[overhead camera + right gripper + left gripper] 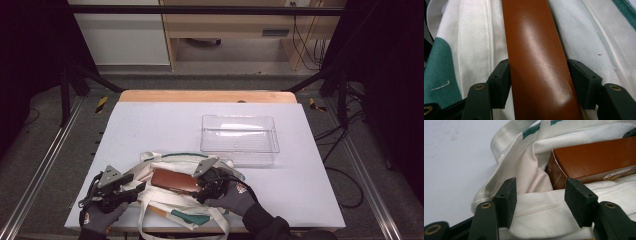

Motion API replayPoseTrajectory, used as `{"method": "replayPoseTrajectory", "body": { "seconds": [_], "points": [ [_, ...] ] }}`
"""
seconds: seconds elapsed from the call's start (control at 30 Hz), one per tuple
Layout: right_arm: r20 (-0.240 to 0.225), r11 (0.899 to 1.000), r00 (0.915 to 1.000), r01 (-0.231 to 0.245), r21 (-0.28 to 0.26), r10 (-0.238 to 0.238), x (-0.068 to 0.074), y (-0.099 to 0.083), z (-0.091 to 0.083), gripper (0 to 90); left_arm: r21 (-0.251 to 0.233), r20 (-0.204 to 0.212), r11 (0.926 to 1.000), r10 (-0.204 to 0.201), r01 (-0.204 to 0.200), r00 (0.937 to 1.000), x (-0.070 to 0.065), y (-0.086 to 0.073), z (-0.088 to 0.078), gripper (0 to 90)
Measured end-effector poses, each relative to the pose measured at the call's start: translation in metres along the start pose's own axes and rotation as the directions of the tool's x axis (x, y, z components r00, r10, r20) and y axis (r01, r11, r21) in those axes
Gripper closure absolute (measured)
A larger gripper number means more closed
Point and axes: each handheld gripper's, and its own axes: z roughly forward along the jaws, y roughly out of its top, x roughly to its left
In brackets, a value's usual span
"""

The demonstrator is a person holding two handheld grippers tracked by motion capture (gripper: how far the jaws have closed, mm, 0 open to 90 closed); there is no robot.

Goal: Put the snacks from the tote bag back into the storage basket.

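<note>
A fixed overhead camera is looking forward and down across the white table (165,125), taking in the floor beyond. The left gripper's camera is riding low and close, peering along its jaws into the mouth of the white tote bag (544,207). The right gripper's camera is sitting closer still, facing along the brown box (536,62). All three are sharing that bag and box.

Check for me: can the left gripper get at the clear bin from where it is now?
Probably yes. The left gripper is open over the tote bag's cloth edge near the table's front; bare table lies between it and the clear bin, though the right gripper is nearer.
</note>
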Motion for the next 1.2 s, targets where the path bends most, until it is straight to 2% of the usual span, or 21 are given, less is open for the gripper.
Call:
{"method": "replayPoseTrajectory", "body": {
  "seconds": [0.17, 0.33, 0.37, 0.47, 0.6, 0.7, 0.8, 0.93, 1.0, 1.1, 1.2],
  "points": [
    [-0.015, 0.999, 0.9995, -0.027, -0.021, 0.026, 0.0, 0.005, -0.01, 40.3, 0.029, 0.001, 0.9995, 0.012, -0.012, 0.9999, -0.002, -0.002, 0.003, 42.8],
    [-0.017, 0.997, 0.9992, -0.036, -0.069, 0.035, 0.001, 0.012, -0.023, 42.3, 0.025, 0.0, 0.9995, 0.017, -0.017, 0.9999, -0.003, -0.002, 0.002, 42.8],
    [-0.035, 0.996, 0.9983, -0.05, -0.075, 0.048, 0.001, 0.013, -0.026, 42.9, 0.025, 0.001, 0.9996, 0.015, -0.015, 0.9999, -0.003, -0.002, 0.002, 42.9],
    [-0.037, 0.995, 0.997, -0.071, -0.066, 0.068, 0.004, 0.013, -0.032, 43.2, 0.026, 0.001, 0.9995, 0.017, -0.017, 0.9999, -0.003, -0.002, 0.003, 42.9],
    [-0.021, 0.996, 0.9969, -0.077, -0.05, 0.076, 0.012, 0.001, -0.024, 42.9, 0.023, 0.002, 0.9995, 0.021, -0.021, 0.9998, -0.004, -0.002, 0.002, 43.3],
    [-0.015, 0.993, 0.9964, -0.085, -0.088, 0.084, 0.012, -0.008, -0.017, 42.1, 0.019, 0.004, 0.9996, 0.023, -0.023, 0.9997, -0.005, -0.002, 0.001, 42.5],
    [-0.013, 0.99, 0.9958, -0.091, -0.108, 0.09, 0.012, -0.008, -0.018, 40.7, 0.001, 0.017, 0.9998, 0.018, -0.018, 0.9997, -0.004, -0.002, -0.001, 41.5],
    [-0.023, 0.986, 0.9953, -0.096, -0.136, 0.094, 0.012, -0.002, -0.021, 34.0, -0.042, 0.03, 0.9989, 0.019, -0.018, 0.9994, -0.004, 0.0, -0.007, 38.1],
    [-0.005, 0.986, 0.9966, -0.082, -0.146, 0.082, 0.013, 0.002, -0.022, 31.4, -0.071, 0.04, 0.9972, 0.027, -0.024, 0.9988, -0.005, 0.001, -0.011, 36.3],
    [-0.004, 0.987, 0.9964, -0.085, -0.138, 0.085, 0.011, 0.006, -0.02, 30.3, -0.092, 0.042, 0.9951, 0.039, -0.035, 0.9984, -0.007, 0.004, -0.014, 33.9],
    [-0.02, 0.991, 0.9956, -0.093, -0.099, 0.092, 0.009, 0.007, -0.015, 29.3, -0.105, 0.033, 0.9937, 0.042, -0.038, 0.9986, -0.009, 0.006, -0.018, 30.3]
  ]
}}
